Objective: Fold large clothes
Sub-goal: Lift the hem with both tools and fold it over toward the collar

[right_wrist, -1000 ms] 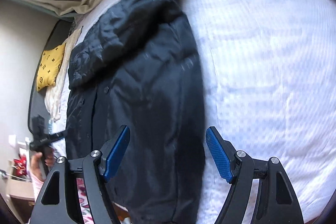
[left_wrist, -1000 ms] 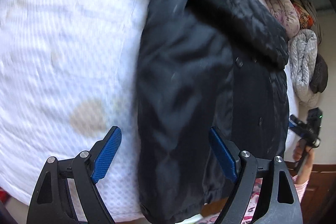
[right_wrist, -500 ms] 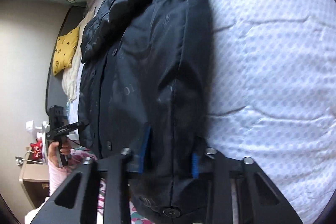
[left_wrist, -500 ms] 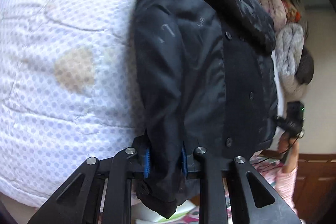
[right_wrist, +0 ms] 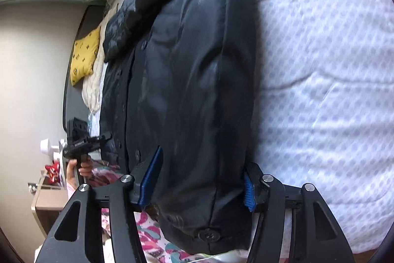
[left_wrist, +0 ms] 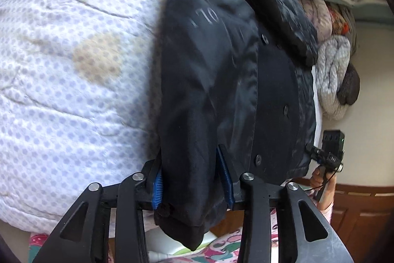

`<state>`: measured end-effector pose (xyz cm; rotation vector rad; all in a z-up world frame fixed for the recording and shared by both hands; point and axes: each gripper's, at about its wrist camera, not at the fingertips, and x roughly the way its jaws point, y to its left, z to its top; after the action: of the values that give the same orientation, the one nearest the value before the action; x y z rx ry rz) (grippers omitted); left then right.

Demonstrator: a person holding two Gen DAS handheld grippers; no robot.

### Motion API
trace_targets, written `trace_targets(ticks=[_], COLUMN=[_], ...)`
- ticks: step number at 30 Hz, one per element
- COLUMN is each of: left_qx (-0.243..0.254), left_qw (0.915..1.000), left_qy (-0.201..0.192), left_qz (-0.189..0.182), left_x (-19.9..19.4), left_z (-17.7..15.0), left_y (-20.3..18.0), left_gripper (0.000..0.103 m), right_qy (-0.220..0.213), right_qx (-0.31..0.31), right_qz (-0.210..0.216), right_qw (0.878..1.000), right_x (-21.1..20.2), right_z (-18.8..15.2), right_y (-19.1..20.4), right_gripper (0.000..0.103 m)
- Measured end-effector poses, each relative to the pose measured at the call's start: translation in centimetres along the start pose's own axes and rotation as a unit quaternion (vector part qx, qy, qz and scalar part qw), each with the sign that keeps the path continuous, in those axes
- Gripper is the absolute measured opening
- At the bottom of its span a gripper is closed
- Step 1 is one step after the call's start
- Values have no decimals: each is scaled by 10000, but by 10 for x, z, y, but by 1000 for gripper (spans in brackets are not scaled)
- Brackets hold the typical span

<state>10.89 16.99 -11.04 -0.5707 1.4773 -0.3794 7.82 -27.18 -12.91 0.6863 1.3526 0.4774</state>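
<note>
Left gripper (left_wrist: 193,185): jaws part-spread and lately widening after a tighter pinch; the hem of the coat (left_wrist: 221,80) passes between them; the left pad lies against the cloth, the right pad sits at the fold's other side — whether it presses cannot be told from this view. Right gripper (right_wrist: 199,183): jaws lately opening wider after a close pinch; a thick fold of the coat (right_wrist: 187,80) fills the gap from pad to pad; the left pad stands slightly off the cloth, the right pad is half buried at the fold's edge.

The coat is black and buttoned, folded lengthwise into a long strip; it lies on the bed (left_wrist: 73,65), along its near edge, with the hem hanging just over the edge at both grippers; faint lettering shows on the cloth in the left view; a button sits at the hem corner in the right view.

The bed cover is white with a pale dot pattern; a tan stain (left_wrist: 97,61) lies beside the coat.

Beyond the coat — in the left view, the right gripper's body in a hand (left_wrist: 320,176), and rolled bedding (left_wrist: 332,70) against the wall; in the right view, the left gripper's body in a hand (right_wrist: 81,168), and a yellow pillow (right_wrist: 85,58) by the far end.
</note>
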Motion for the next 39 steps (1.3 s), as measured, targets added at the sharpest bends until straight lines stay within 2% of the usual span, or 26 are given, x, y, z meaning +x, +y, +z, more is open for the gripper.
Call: trace_targets(ticks=[1,3,4,5,8,13,21,27,33,39], left_qx=[67,81,94,101,89,206,365,397,419,361], left_qw=[10000,10000,9999,9999,9994,9980,9954,9891,9828,9738], left_qy=[15,-7,-30,-64,-151,-222,-443,-718,-998,-1309], left_qz=[31,-41,-65,-112,-309,-553,-761,-1220,-1495,-1827], left_x=[3,4,2,0,-9,-26,-53,-71,-90,-114], left_z=[0,0,0,-1,-9,-25,-50,-70,-66,-30], left_y=[-5,-9,-10,-11,-9,-21,-39,-47,-56,-71], left_gripper=[28,21,20,18,17,16,16,16,16,16], right_qy=[59,93,118,148,110,45,-315,-622,-926,-1308], right_qx=[-86,-258,-314,-282,-339,-304,-314,-275,-187,-399], right_qz=[-30,-158,-179,-87,-5,294,814,1172,1445,1696], right_qw=[9999,9995,9993,9995,9994,9991,9957,9908,9850,9760], right_x=[3,8,10,12,11,-4,-34,-53,-73,-96], right_z=[-1,-1,-2,-3,-7,-21,-59,-89,-96,-67], right_y=[3,10,13,14,19,16,27,33,33,52], right_gripper=[55,41,28,23,18,17,16,12,12,11])
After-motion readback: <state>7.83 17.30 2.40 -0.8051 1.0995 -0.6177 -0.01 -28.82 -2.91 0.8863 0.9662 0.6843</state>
